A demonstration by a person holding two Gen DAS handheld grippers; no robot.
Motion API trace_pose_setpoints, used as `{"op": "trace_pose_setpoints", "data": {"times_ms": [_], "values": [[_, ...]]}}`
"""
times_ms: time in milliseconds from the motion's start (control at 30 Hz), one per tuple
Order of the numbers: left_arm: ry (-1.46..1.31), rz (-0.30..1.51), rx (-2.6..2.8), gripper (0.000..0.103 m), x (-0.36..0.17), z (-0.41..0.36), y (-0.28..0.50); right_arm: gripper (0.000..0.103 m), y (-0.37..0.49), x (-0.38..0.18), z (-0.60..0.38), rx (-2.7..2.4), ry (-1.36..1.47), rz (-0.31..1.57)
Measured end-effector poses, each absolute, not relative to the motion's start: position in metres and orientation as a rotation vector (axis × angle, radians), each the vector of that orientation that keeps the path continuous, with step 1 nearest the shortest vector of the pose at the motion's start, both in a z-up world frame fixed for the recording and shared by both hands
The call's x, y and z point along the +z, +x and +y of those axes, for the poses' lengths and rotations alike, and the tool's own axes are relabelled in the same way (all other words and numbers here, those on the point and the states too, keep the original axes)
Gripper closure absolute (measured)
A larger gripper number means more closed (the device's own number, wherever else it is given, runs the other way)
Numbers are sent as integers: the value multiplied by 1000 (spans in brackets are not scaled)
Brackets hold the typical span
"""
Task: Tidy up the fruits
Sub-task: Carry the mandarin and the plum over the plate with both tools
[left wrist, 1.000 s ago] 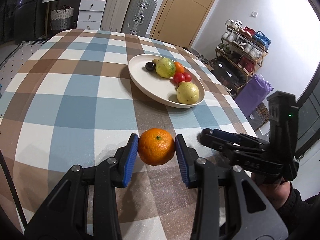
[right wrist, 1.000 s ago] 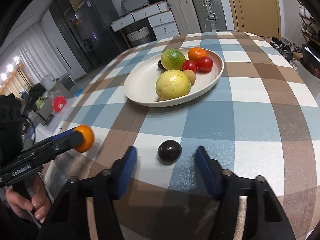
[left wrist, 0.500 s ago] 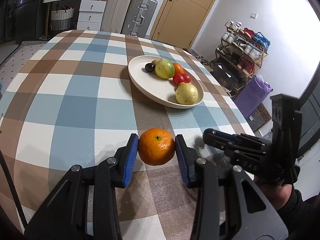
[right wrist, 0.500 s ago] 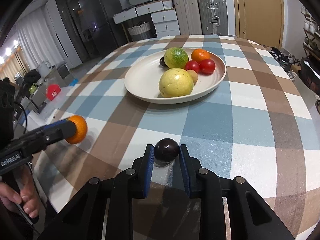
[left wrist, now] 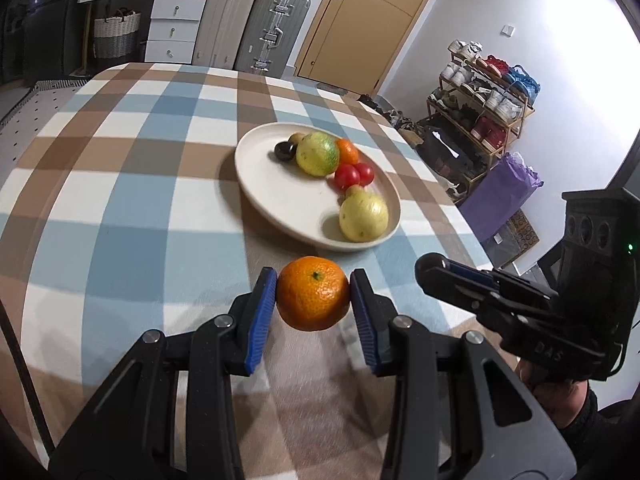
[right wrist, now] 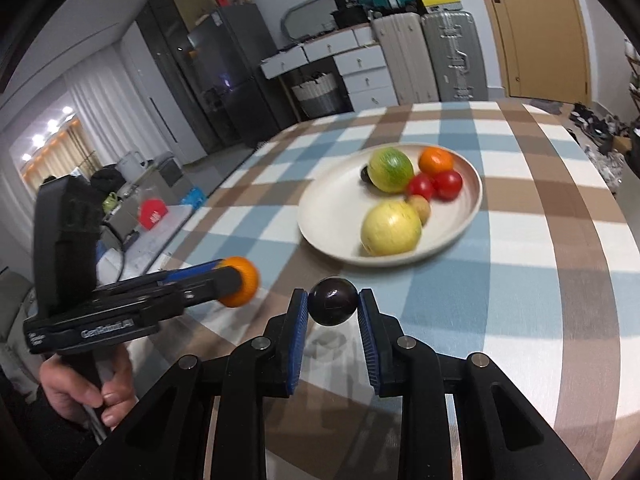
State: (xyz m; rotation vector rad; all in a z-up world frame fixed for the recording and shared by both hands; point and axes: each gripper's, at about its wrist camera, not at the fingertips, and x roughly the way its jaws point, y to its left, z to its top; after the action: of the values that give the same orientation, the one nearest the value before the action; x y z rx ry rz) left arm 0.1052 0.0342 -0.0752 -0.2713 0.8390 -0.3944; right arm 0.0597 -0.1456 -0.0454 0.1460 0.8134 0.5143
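Observation:
My left gripper (left wrist: 313, 294) is shut on an orange mandarin (left wrist: 313, 293), held a little above the checked tablecloth, short of the plate. My right gripper (right wrist: 333, 302) is shut on a small dark round fruit (right wrist: 333, 301), lifted off the cloth with its shadow below. The cream plate (left wrist: 280, 204) ahead holds a green-yellow fruit (left wrist: 317, 154), a yellow fruit (left wrist: 363, 216), two red tomatoes (left wrist: 347, 176), an orange fruit (left wrist: 348, 151) and a dark fruit (left wrist: 285, 151). From the right wrist view the left gripper (right wrist: 238, 282) with the mandarin (right wrist: 244, 280) shows at left; the plate (right wrist: 332, 216) lies ahead.
The right gripper's body (left wrist: 500, 304) sits at the right in the left wrist view, near the table's right edge. A hand (right wrist: 86, 384) grips the left tool. Suitcases (left wrist: 272, 28), drawers and a door stand beyond the table; a shoe rack (left wrist: 480, 92) is at right.
The right gripper shut on the dark fruit and lifted it off the cloth. The left gripper carried the mandarin up and closer to the plate.

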Motion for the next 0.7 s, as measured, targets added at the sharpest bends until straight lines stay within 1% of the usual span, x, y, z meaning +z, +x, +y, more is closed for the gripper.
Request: {"op": "trace_pose_setpoints", "data": {"times_ms": [467,700], "values": [[-260,858,-389,68,-51,10,195,77,120,-23,-147,551,120,762],[-312,928,-393,68,-67,6,245,77,152,-24,-147,541,118,772]]}}
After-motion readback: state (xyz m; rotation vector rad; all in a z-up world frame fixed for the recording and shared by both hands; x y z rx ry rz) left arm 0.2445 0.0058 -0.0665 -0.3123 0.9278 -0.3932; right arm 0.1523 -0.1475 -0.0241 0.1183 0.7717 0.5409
